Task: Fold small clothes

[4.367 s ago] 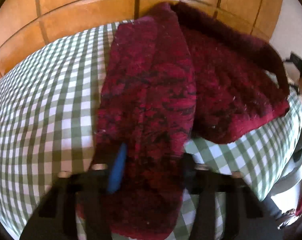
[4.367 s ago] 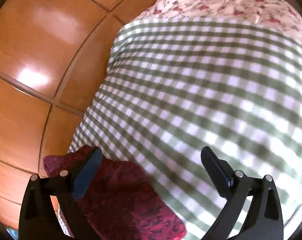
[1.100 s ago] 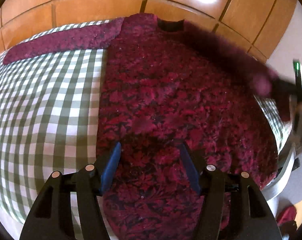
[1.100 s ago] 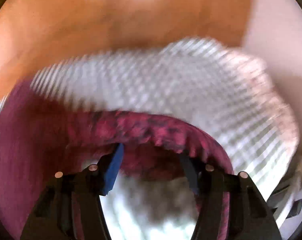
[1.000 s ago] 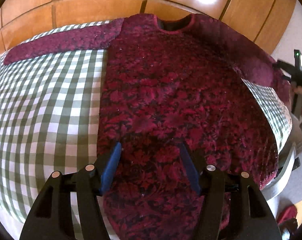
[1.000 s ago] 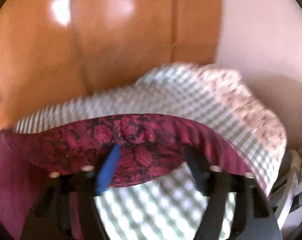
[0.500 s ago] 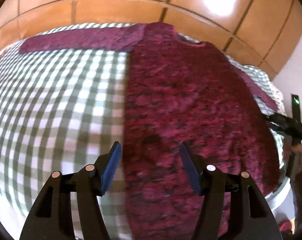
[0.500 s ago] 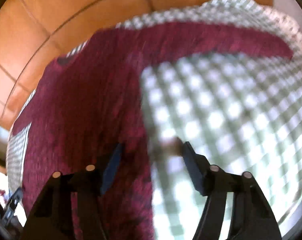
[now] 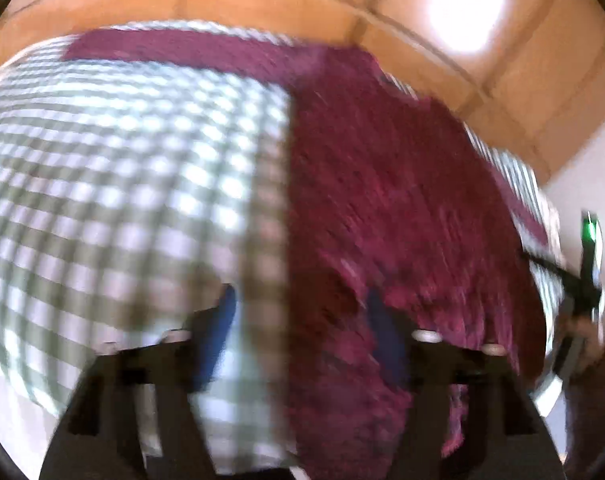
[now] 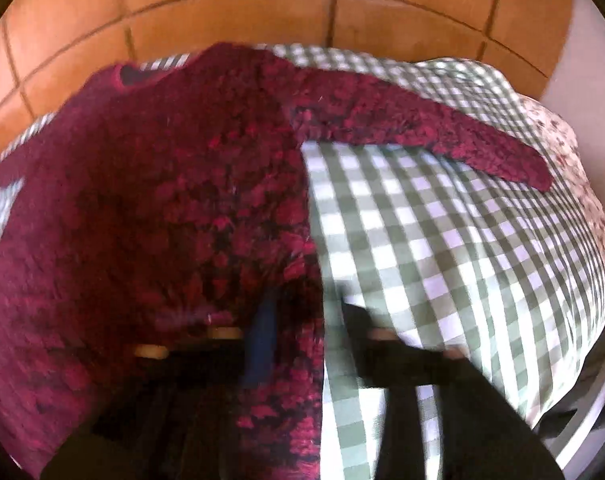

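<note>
On the bed (image 10: pixel 442 240), over its green-and-white checked cover, a dark red sweater (image 10: pixel 162 200) lies spread flat with its neckline toward the wooden panelled wall (image 10: pixel 222 8). One sleeve (image 10: pixel 422 128) stretches out sideways across the checks; the other sleeve (image 9: pixel 182 48) reaches the opposite way along the far edge. The left gripper (image 9: pixel 302 320) straddles the sweater's side edge near the hem, jaws spread wide with nothing between them. The right gripper (image 10: pixel 306 320) sits over the opposite side edge near the hem, jaws narrower, with the sweater's edge between them; motion blur keeps me from telling whether they pinch it. A floral pillow (image 10: pixel 574 152) lies at the bed's far right.
</note>
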